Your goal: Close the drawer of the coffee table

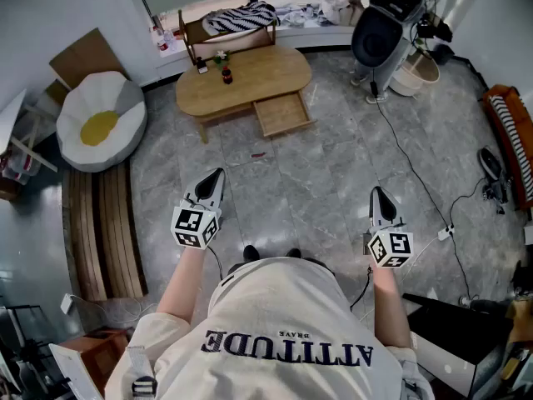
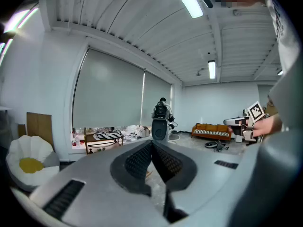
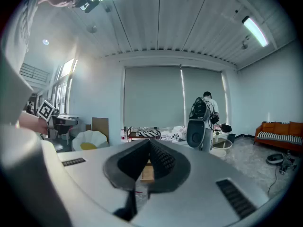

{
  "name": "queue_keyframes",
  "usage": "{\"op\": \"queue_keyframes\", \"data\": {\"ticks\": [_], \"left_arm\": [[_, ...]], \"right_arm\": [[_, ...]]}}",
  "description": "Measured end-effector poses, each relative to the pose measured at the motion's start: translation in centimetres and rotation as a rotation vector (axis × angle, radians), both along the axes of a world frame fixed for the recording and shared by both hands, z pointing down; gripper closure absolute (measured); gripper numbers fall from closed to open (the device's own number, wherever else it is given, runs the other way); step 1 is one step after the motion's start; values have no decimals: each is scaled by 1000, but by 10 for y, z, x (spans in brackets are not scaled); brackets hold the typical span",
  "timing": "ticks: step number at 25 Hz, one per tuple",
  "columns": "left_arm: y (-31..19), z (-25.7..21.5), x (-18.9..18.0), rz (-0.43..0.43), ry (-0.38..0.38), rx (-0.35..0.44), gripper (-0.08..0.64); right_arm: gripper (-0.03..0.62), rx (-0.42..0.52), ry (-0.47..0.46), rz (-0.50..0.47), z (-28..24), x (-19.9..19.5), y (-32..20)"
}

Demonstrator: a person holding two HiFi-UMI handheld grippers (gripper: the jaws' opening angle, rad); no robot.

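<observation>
An oval wooden coffee table (image 1: 266, 86) stands across the room, far ahead of me. Its drawer (image 1: 283, 113) is pulled out toward me, empty inside. In the right gripper view a slice of the drawer (image 3: 147, 172) shows between the jaws. My left gripper (image 1: 216, 173) is held at waist height on the left, shut with nothing in it. My right gripper (image 1: 377, 191) is held level with it on the right, also shut and empty. Both point toward the table, well short of it. In the left gripper view the left gripper (image 2: 151, 141) has its tips together.
A small bottle (image 1: 226, 76) and other small items sit on the table. A white and yellow beanbag (image 1: 100, 122) lies at the left, by wooden slats (image 1: 100, 232). A grey machine on a stand (image 1: 379, 36) with cables (image 1: 420, 186) stands at the right. An orange sofa (image 1: 510, 140) is far right.
</observation>
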State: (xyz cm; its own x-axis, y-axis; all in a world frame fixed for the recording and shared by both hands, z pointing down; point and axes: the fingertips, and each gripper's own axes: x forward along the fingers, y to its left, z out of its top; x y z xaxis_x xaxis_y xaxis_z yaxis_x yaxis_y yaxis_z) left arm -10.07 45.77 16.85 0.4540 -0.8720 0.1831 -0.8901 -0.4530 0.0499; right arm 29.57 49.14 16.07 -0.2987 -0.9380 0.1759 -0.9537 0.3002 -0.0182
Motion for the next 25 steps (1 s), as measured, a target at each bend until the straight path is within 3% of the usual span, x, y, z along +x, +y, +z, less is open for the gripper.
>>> {"op": "queue_keyframes", "data": {"ticks": [25], "left_arm": [[-9,10,-18,-12,-28,-28,540]], "right_arm": [[574,7,-8,37,2,-12,-3]]}}
